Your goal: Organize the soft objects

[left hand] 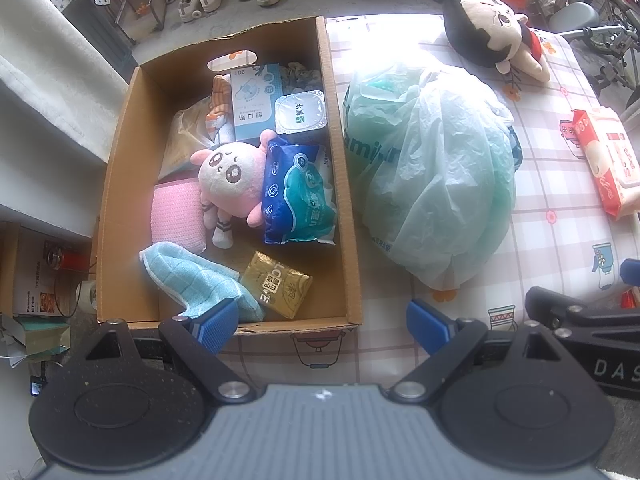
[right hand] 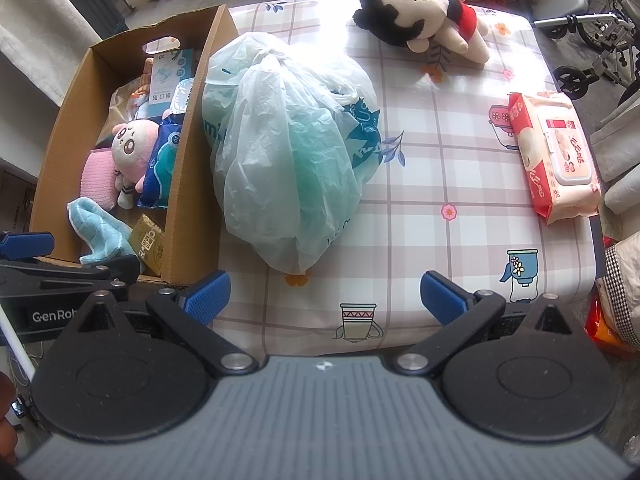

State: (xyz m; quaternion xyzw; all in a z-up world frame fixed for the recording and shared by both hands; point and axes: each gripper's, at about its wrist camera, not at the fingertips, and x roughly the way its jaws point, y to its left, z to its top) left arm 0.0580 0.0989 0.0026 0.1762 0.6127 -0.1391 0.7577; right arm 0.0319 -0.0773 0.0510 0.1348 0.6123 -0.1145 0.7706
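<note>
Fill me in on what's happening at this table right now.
A person is sorting soft things into a cardboard box with a pair of handheld tongs. The left tongs and right tongs are both open and empty, near the table's front edge. The box already holds a pink plush, cloths and packets. A plastic bag, a black-haired doll and a wipes pack are on the table.

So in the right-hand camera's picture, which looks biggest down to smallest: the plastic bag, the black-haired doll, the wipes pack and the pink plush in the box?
1. Plastic bag, clearly largest.
2. Black-haired doll and wipes pack: look alike in size, and fisheye stretch leaves it unsure.
3. Pink plush, smallest, though partly hidden in the box.
</note>
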